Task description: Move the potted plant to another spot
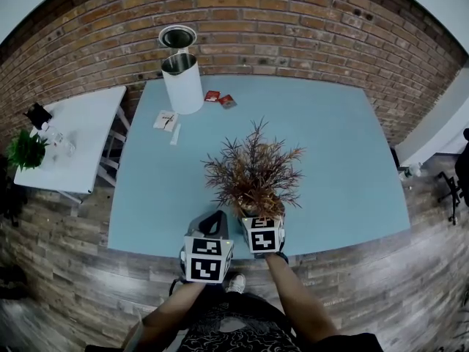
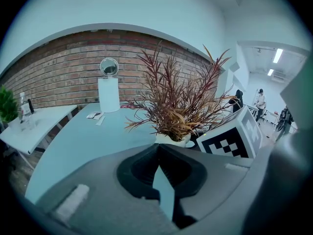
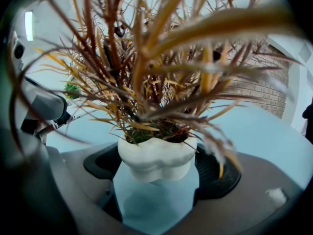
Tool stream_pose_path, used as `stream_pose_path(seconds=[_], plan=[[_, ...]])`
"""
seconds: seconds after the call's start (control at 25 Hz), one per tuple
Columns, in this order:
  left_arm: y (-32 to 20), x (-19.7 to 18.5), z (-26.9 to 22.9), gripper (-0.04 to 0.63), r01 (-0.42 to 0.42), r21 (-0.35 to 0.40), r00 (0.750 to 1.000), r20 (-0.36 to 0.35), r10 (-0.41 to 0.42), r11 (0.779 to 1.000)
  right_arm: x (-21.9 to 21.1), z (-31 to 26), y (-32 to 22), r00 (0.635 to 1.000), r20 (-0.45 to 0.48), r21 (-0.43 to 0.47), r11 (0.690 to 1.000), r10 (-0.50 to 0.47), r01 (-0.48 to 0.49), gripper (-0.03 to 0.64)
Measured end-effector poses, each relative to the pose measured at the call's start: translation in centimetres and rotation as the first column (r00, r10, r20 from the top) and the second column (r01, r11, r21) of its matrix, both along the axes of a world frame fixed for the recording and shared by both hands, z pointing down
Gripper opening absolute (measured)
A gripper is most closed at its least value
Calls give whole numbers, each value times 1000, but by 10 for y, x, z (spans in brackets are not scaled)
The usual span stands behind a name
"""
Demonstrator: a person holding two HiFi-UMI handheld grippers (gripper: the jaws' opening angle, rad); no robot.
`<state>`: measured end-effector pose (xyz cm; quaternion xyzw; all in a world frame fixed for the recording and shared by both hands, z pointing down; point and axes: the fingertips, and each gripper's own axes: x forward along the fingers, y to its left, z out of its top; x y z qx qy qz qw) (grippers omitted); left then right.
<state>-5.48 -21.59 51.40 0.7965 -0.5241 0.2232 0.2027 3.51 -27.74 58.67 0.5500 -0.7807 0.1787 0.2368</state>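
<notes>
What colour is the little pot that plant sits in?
The pot is plain white, clearest in the right gripper view.

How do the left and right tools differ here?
The left tool is shut on nothing. The right tool grips the potted plant by its white pot, with its jaws spread. The left tool is held further back than the right tool. Both carry marker cubes.

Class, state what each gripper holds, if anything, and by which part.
The right gripper holds the potted plant by its white pot, a jaw on either side. The left gripper holds nothing.
</notes>
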Motion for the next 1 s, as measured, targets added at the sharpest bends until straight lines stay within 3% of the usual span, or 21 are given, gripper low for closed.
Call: stream_pose_path(seconds=[0.72, 1.0], plan=[[-1, 0, 1, -2, -21, 3, 1000, 20, 21, 1000, 5, 10, 6, 1000, -5, -18, 1000, 23, -24, 468], [7, -4, -5, -2, -58, -5, 998, 26, 58, 998, 6, 7, 25, 998, 35, -42, 997, 60, -58, 458]])
